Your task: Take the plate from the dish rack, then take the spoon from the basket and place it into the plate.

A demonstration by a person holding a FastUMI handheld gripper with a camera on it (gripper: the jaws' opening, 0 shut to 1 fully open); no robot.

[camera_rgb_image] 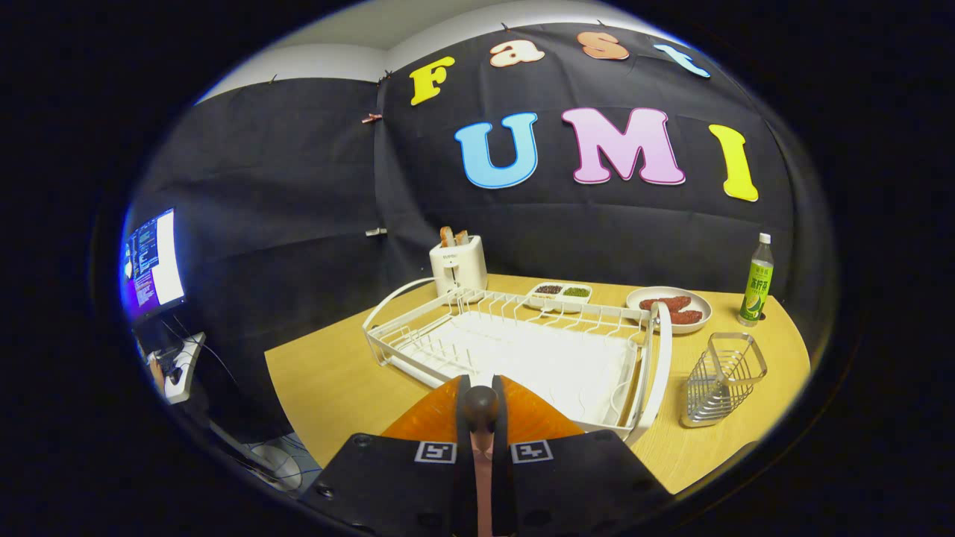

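the spoon (482,447) is clamped between the fingers (482,418), its dark rounded end poking up between them and its pinkish handle running back toward the camera. it looks light, stiff and smooth, so likely to slip or swivel if the grip eases. the orange plate (537,418) lies just under and ahead of the fingers, on the near side of the rack (515,350). it seems rigid, glossy and shallow, so a dropped spoon could skid. right of the rack stands a wire basket (722,377). behind the rack are a toaster (457,267), a two-part dish (561,293), a plate of sausages (669,307) and a bottle (757,282). the wooden tabletop (328,380) looks flat and smooth. a monitor (153,261) glows far left of the rack.
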